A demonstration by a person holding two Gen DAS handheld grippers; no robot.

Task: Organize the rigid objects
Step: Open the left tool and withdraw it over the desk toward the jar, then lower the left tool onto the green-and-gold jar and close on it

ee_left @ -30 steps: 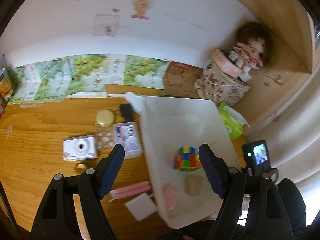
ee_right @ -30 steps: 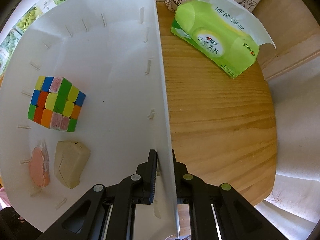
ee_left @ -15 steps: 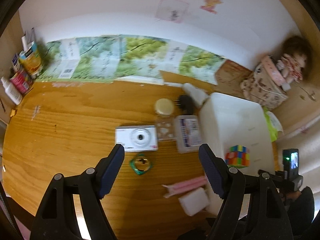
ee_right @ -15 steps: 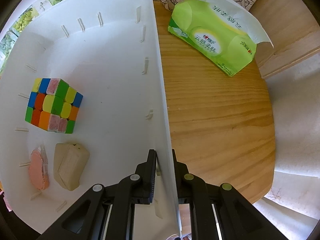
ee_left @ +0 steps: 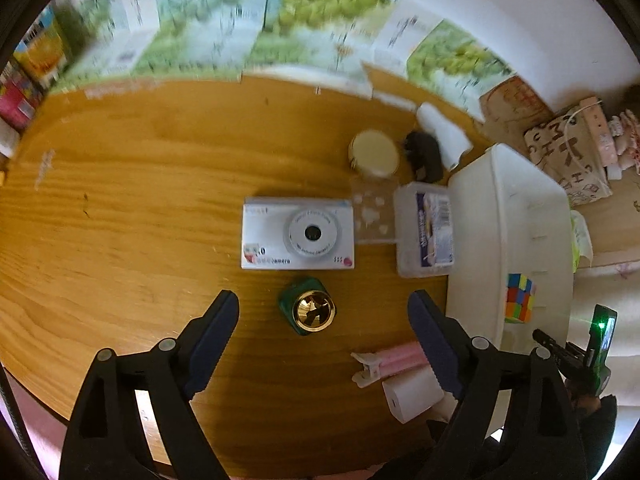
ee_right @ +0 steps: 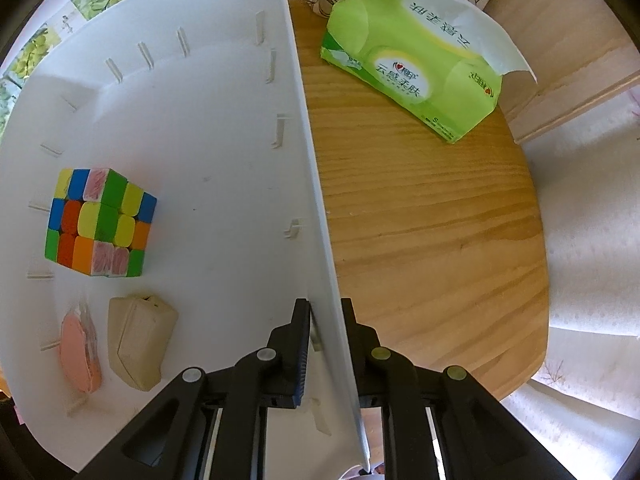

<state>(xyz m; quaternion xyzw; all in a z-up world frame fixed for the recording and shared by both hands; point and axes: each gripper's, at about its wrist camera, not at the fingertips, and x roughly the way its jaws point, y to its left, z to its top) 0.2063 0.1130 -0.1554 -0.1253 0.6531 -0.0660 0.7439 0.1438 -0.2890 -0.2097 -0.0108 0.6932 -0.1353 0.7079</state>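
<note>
Reaching for the next item, the left hand-held gripper (ee_left: 324, 320) is opening its jaws over the green bottle (ee_left: 308, 310) just below the camera (ee_left: 298, 234), needing to descend and close, while the right hand-held gripper (ee_right: 326, 312) is pinching the bin (ee_right: 308, 152) wall.

bin: white plastic bin (ee_right: 304, 128) on the wooden table, open top, ribbed inner walls
puzzle cube: multicoloured puzzle cube (ee_right: 100, 222), inside bin, scrambled
wooden block: beige wooden block (ee_right: 140, 344), inside bin beside pink item (ee_right: 78, 356)
camera: white camera (ee_left: 298, 234), flat, lens up, mid-table
bottle: green bottle with gold cap (ee_left: 310, 310), just in front of camera
</note>
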